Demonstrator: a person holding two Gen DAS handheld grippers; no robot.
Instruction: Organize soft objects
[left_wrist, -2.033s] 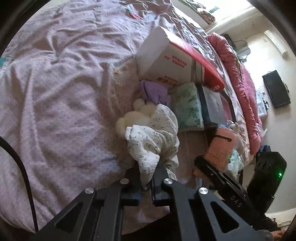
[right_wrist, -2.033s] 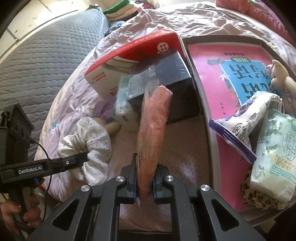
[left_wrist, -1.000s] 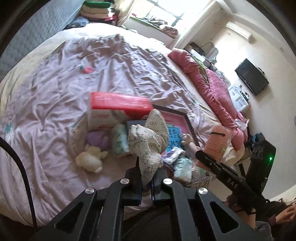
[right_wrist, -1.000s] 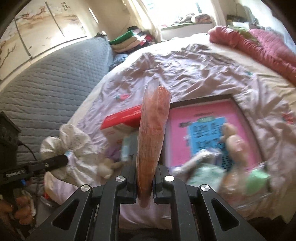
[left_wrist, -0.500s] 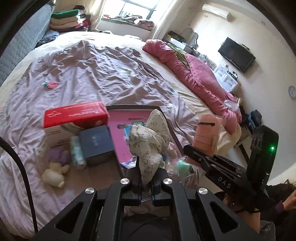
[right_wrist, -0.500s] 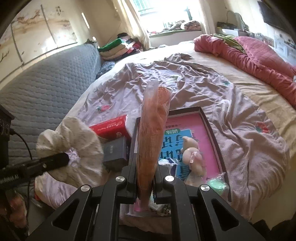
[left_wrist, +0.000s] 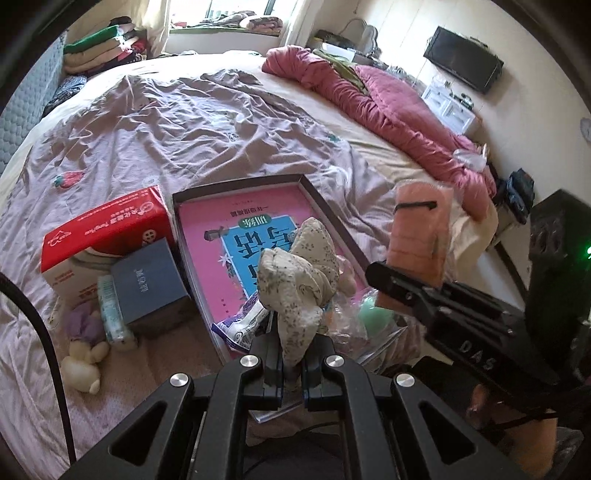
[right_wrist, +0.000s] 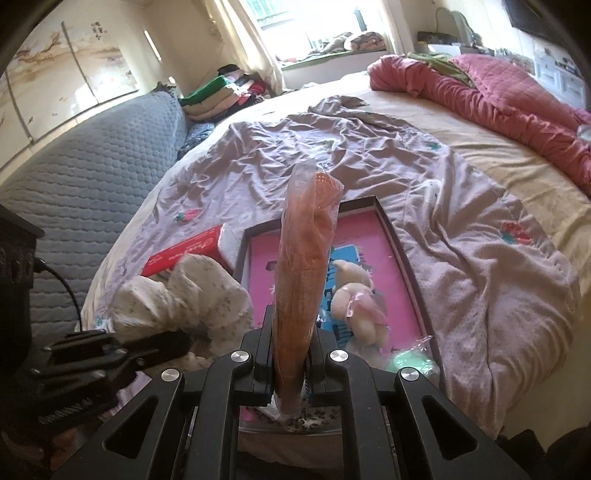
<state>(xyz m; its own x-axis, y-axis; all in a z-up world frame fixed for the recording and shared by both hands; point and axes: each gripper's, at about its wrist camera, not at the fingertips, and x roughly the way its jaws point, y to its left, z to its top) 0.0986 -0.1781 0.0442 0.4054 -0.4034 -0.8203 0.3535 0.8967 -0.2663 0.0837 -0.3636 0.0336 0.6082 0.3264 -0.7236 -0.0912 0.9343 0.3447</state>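
Holding two soft things above the bed (left_wrist: 184, 122) — one per gripper.
Left gripper (left_wrist: 291, 363) fingers clench a floral scrunchie (left_wrist: 299, 280); right gripper (right_wrist: 291, 365) fingers grasp an orange bagged cloth (right_wrist: 303, 280) — both over the pink-lined tray (left_wrist: 199, 236).

"DAS" on right tongs (left_wrist: 384, 278) body; other print unreadable.

Left gripper (left_wrist: 291, 363) is pointing steeply down, jaws clamping tight on a floral cloth bundle (left_wrist: 299, 291) that is sticking up between the pads. Right gripper (right_wrist: 291, 373) is angling down too, its 2 fingers pinching a bagged orange cloth (right_wrist: 304, 280) standing upright. Both grippers are sitting close side by side. A hand (left_wrist: 517, 410) is showing partly beneath the right tool.
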